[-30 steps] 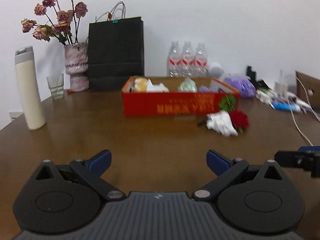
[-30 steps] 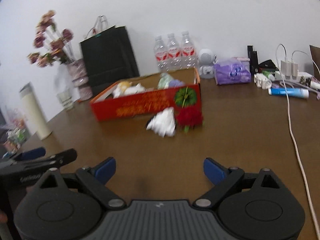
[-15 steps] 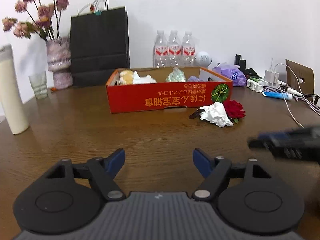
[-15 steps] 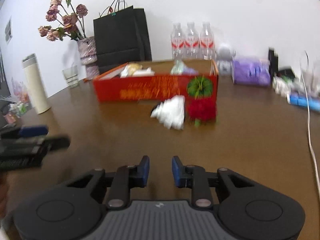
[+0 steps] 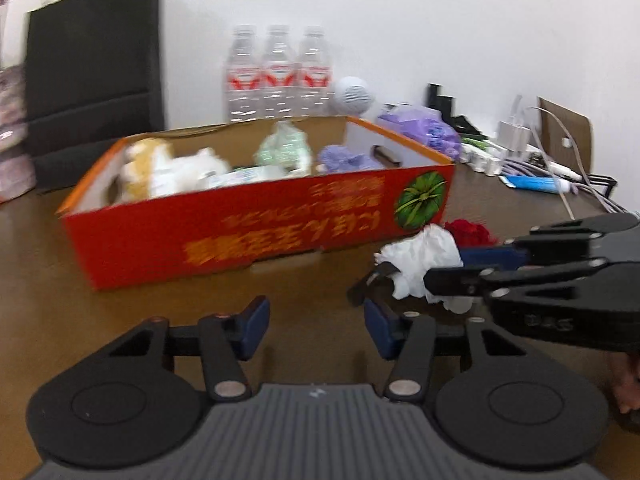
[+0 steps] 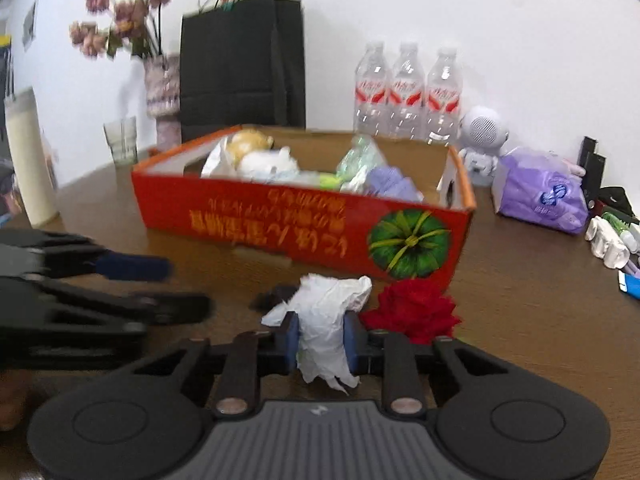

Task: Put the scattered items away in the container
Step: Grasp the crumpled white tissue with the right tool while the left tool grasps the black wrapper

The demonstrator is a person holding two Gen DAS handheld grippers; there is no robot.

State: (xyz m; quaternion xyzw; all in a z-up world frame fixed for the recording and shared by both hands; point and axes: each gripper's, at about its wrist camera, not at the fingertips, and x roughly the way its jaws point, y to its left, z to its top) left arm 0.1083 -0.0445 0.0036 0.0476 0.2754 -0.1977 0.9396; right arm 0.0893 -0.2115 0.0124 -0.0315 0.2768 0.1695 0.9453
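Observation:
A red cardboard box (image 5: pixel 248 236) (image 6: pixel 304 232) holding several soft items stands mid-table. In front of its right corner lie a crumpled white tissue (image 6: pixel 324 316) (image 5: pixel 424 260), a red fabric flower (image 6: pixel 416 308) (image 5: pixel 468 230) and a small dark object (image 6: pixel 276 296). My right gripper (image 6: pixel 320 338) is shut on the white tissue, low over the table; it also shows in the left wrist view (image 5: pixel 452 276). My left gripper (image 5: pixel 316 322) is open and empty, in front of the box and left of the tissue.
Behind the box stand three water bottles (image 6: pixel 408 92), a black paper bag (image 6: pixel 240 64), a flower vase (image 6: pixel 162 92), a glass (image 6: pixel 120 140) and a white flask (image 6: pixel 28 156). A purple tissue pack (image 6: pixel 540 196), a white speaker (image 6: pixel 482 132), cables and small items (image 5: pixel 540 160) lie to the right.
Both grippers moved forward toward the box. My right gripper reached the white tissue and closed on it. My left gripper narrowed somewhat but stays open.

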